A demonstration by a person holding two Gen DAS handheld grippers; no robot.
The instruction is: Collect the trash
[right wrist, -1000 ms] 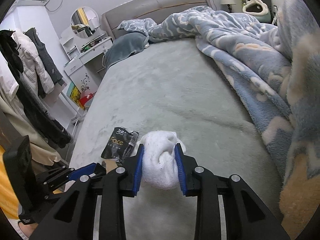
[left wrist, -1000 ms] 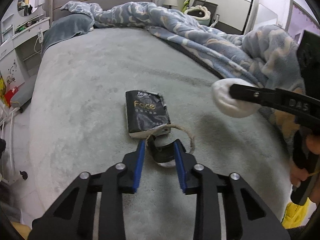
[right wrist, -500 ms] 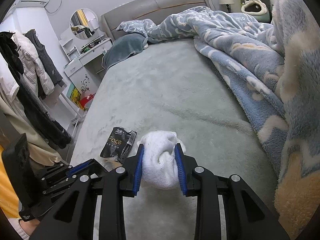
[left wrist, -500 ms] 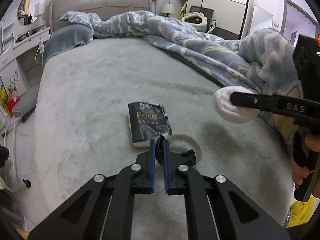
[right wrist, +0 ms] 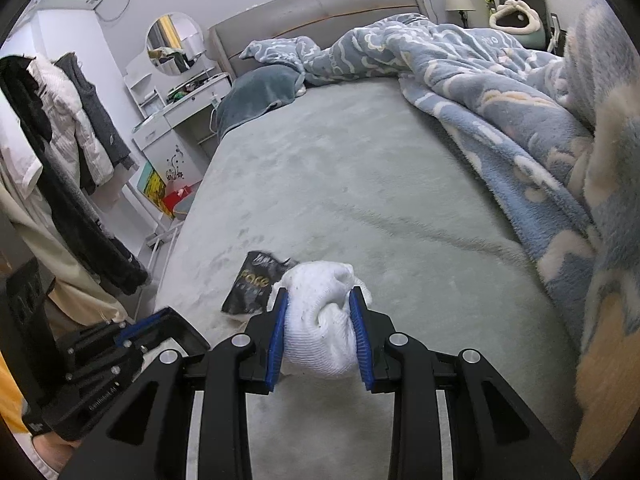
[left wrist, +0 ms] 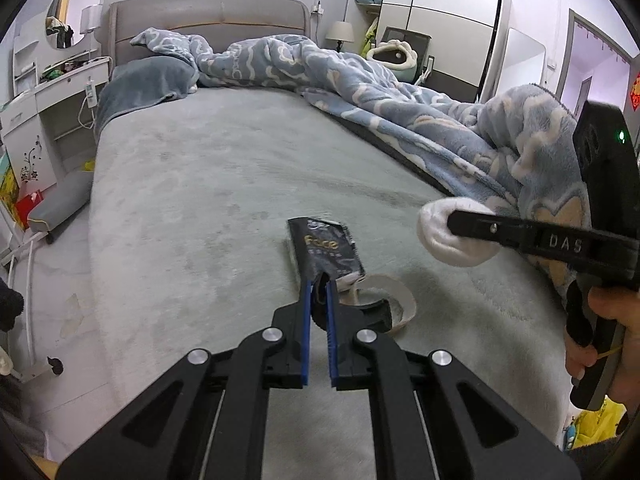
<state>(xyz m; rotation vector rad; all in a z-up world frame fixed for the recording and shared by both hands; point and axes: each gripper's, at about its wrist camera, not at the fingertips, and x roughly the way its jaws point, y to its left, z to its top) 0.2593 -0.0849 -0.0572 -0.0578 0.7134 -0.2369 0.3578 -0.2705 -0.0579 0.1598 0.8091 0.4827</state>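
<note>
1. Two handheld grippers work over a grey-green plush bed cover (left wrist: 224, 184).
2. Left gripper (left wrist: 318, 300) is clamped on the dark edge of a tan tape ring (left wrist: 400, 300); blue pads nearly meet around it.
3. Ring sits at 3 o'clock of those fingertips, low on the cover.
4. Black foil tissue pack with gold lettering (left wrist: 326, 248) lies flat at 12 o'clock of the left gripper, its near end touching the ring.
5. Right gripper (right wrist: 320, 324) squeezes a crumpled white cloth wad (right wrist: 320, 312), held above the cover.
6. Blue cloud-pattern fleece blanket (right wrist: 500, 92) is bunched at 2 o'clock.
</note>
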